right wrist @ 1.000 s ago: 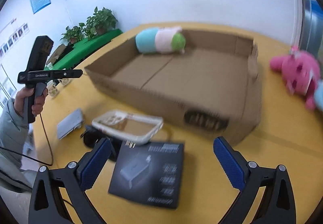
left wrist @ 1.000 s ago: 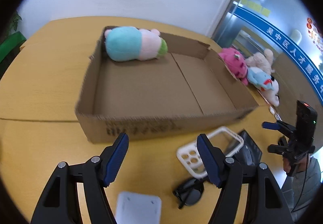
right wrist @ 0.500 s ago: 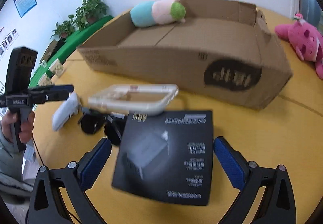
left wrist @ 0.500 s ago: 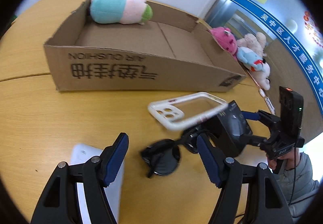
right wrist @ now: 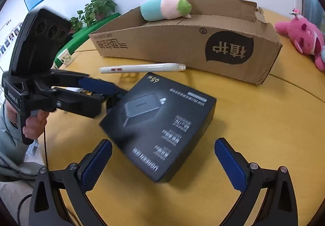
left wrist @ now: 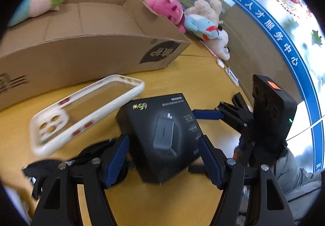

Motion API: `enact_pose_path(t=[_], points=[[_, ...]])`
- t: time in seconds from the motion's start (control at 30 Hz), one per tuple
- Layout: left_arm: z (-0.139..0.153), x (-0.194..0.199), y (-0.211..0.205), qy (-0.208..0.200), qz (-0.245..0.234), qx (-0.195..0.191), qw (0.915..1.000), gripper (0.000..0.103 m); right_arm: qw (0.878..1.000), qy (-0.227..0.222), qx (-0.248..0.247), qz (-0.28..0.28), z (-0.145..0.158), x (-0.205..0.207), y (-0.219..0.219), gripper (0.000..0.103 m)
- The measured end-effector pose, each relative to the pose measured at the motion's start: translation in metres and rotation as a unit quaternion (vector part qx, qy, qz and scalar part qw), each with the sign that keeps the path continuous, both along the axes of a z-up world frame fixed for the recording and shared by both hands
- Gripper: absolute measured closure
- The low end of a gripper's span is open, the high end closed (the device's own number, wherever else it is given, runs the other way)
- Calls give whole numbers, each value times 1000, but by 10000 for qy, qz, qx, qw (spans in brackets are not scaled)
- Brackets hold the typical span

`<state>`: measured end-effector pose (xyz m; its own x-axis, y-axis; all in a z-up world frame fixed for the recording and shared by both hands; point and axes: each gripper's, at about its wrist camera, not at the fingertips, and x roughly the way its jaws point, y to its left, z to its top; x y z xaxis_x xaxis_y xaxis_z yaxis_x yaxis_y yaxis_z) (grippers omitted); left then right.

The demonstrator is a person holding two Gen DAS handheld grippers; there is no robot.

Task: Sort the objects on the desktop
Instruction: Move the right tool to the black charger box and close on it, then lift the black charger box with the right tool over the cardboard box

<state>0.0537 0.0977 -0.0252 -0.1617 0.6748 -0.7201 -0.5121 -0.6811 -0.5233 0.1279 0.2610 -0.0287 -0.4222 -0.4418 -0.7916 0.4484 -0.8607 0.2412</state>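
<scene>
A flat black cardboard charger box (right wrist: 160,126), printed with a grey charger picture and white lettering, lies on the yellow wooden tabletop (right wrist: 254,124) just in front of the long brown corrugated cardboard box (right wrist: 182,47), which serves as the landmark here. The left gripper (left wrist: 162,156) has its blue-padded fingers apart, one on each side of the charger box's near end, not pressing it. The right gripper (right wrist: 162,163) also stands with fingers wide apart, straddling that same box from another side without touching.

Between the charger box and the cardboard box rests a white-rimmed clear phone case (left wrist: 85,110), tilted, one end propped up. A pair of black sunglasses (left wrist: 95,154) beneath it is mostly hidden behind the left fingers and blurred.

Inside the cardboard box, against its far wall, lies a teal, pink and green plush toy (right wrist: 164,8), cut off in the left wrist view. Beyond the box's right end lies a pink plush toy (right wrist: 300,36), with a pale blue plush (left wrist: 203,26) beside it.
</scene>
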Motion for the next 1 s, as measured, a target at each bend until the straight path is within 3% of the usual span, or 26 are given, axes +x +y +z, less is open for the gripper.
enact_pose_path(t=[0.1,0.23,0.37,0.47,0.53,0.6,0.73,0.83,1.0], points=[[-10,-6,17,-88,-343,-167,9992,33,9999,-36,-73,125,-3,4,0,1],[-12,5,33,-197,-684,-17,9975,33,9999,47,49,94,-3,13,11,1],[-20,8,39,-298,-576,-258,9976,33,10000,17,15,-32,-6,15,29,1],[-27,11,42,-471,-561,-105,9973,32,10000,23,65,19,-9,19,35,2],[-27,14,44,-383,-514,-144,9978,30,9999,-2,74,102,-14,19,33,10],[-27,14,41,-379,-410,-133,9984,30,9997,133,180,28,-14,20,30,10],[-17,18,41,-94,-404,-337,9986,31,9993,273,215,-125,-13,21,23,11],[0,17,32,127,-266,-218,9993,31,9982,490,238,-264,-2,26,16,11],[55,14,10,822,-3,9,9966,31,9931,1090,83,-420,46,20,9,12]])
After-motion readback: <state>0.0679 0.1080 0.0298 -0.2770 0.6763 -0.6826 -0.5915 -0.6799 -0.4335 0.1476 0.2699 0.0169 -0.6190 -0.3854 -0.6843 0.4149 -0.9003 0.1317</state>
